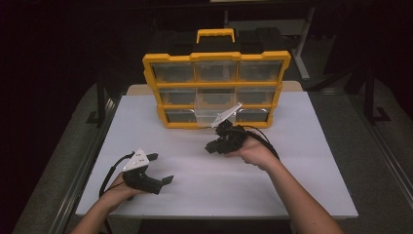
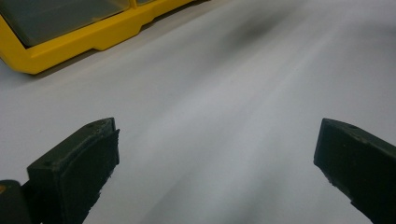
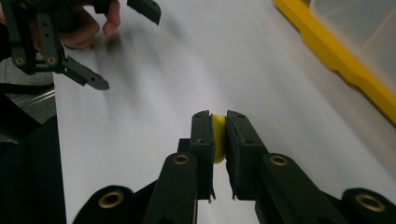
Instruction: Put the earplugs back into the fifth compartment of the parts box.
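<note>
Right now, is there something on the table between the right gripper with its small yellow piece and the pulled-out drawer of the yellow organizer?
Nothing visible is in the way. The right gripper is shut on the small yellow piece, and the open drawer of the organizer lies just behind it. Only bare white table lies around.

table top (image 1: 292, 161): smooth matt white board | organizer case (image 1: 216, 58): glossy yellow plastic frame, clear plastic drawers | right gripper (image 3: 219, 135): matt black plastic jaws, rough dark pads, brass-coloured rivets | small piece (image 3: 218, 140) between pads: smooth yellow, looks plastic | left gripper (image 2: 215, 154): matt black, pad edges slightly frayed
</note>
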`<state>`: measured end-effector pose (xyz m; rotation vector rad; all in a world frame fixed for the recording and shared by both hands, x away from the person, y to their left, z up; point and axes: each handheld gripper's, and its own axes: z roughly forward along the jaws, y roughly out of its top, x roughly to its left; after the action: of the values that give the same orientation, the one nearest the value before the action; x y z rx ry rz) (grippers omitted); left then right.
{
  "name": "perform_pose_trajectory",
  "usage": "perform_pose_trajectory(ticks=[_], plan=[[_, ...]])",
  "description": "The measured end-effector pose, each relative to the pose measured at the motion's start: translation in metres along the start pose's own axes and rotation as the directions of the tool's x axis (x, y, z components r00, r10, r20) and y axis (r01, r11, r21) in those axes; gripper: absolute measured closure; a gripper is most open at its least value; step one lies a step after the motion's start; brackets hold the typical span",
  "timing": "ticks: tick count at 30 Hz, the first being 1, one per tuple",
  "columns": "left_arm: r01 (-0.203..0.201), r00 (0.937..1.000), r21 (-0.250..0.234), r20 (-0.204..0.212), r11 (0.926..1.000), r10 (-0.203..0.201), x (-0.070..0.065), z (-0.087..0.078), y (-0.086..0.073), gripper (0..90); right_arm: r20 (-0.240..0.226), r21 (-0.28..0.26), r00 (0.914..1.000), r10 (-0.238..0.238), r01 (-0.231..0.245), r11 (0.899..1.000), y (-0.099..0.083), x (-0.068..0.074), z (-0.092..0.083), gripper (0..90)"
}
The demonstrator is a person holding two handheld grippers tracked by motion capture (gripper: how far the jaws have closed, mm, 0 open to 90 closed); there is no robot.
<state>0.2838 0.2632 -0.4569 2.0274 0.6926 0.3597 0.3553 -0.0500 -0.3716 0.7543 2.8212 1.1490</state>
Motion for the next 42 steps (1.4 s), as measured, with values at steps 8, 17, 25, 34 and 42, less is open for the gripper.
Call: perform_pose_trajectory(ticks=[8,17,25,34,42], plan=[[0.0,1.0,-0.001,0.001,1.0,0.0,0.0,0.0,0.0,0.0,0.001,-0.028,0.9999,-0.013,0.013,1.0,0.016,-0.002,-0.02,80.1],[-0.001,1.0,-0.001,0.001,1.0,0.001,0.0,0.0,0.0,0.0,0.006,-0.071,0.9987,-0.051,0.051,0.996,0.041,-0.001,-0.049,80.4],[-0.001,1.0,-0.003,0.002,1.0,0.001,0.0,0.0,0.0,0.0,0.022,-0.096,0.9982,-0.056,0.058,0.994,0.056,-0.005,-0.066,80.7],[-0.003,1.0,-0.001,0.003,1.0,0.003,0.0,0.0,0.0,0.0,0.05,-0.129,0.9973,-0.054,0.06,0.99,0.075,-0.012,-0.086,80.8],[-0.001,1.0,-0.003,0.003,1.0,0.001,0.0,0.0,0.0,0.0,0.083,-0.137,0.9957,-0.042,0.053,0.989,0.087,-0.021,-0.098,80.9]])
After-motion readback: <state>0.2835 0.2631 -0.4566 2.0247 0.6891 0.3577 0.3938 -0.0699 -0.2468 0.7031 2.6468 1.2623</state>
